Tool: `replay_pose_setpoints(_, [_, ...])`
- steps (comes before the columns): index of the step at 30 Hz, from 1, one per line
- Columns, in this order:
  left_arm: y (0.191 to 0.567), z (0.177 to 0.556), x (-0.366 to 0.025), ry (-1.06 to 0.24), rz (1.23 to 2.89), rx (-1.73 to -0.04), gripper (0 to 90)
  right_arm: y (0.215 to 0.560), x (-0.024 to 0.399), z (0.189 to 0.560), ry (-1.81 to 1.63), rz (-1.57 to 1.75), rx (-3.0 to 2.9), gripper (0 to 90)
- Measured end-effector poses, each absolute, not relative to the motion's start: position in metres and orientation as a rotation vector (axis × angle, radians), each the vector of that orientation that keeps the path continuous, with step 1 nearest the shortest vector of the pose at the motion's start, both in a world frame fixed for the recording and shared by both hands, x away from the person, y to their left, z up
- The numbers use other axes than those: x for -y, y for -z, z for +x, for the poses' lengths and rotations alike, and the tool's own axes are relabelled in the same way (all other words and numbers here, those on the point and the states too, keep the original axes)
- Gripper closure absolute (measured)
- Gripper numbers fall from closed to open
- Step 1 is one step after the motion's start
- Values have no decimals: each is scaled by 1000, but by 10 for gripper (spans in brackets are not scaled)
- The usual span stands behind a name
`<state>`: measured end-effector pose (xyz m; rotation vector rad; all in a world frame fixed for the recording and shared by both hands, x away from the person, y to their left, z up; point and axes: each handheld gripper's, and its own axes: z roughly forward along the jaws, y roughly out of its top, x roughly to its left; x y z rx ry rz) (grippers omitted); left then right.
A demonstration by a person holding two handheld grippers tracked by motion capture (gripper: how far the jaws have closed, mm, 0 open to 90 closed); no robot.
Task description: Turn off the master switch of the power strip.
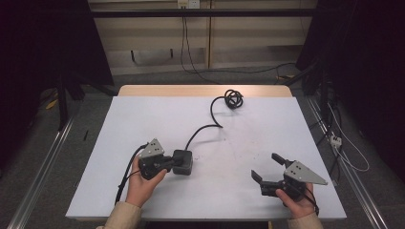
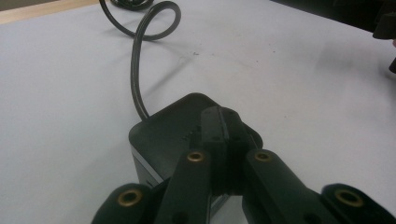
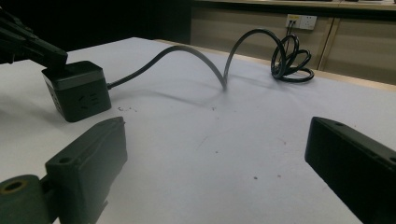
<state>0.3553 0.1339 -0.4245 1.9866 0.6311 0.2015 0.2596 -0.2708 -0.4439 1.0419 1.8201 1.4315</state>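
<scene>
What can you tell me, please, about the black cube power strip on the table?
The cube power strip is a matt black, plastic-looking block with rounded corners, a grey band under its top and sockets on a side face. It sits upright on the white table. Its black cord arches away to a coil. The left tongs, shut, rest on its top.

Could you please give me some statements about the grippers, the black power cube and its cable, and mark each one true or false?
1. The left gripper has its jaws shut, resting on top of the power cube. True.
2. The right gripper holds the cable. False: its jaws are open with nothing between them, apart from the cable.
3. The far end of the cable lies coiled near the table's far edge. True.
4. The power cube is white. False: it is black.
5. The cube stands on a white table. True.
</scene>
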Motion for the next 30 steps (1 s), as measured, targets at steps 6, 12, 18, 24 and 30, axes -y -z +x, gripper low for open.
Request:
replay_pose_setpoints(6, [423, 354, -132, -220, 2000, -631, 900, 444, 270, 259, -1427, 1038, -1823, 57])
replay_pose_setpoints(12, [423, 354, -132, -214, 1997, -638, 900, 444, 269, 259, -1429, 1036, -1822, 55])
replay_pose_setpoints(18, [423, 353, -131, -221, 1996, -641, 900, 444, 269, 259, -1428, 1038, -1822, 55])
replay_pose_setpoints(24, [423, 353, -131, -222, 2002, -653, 900, 444, 269, 259, -1430, 1037, -1824, 55])
replay_pose_setpoints(30, [423, 353, -131, -225, 2007, -654, 900, 444, 269, 259, -1430, 1039, -1824, 55])
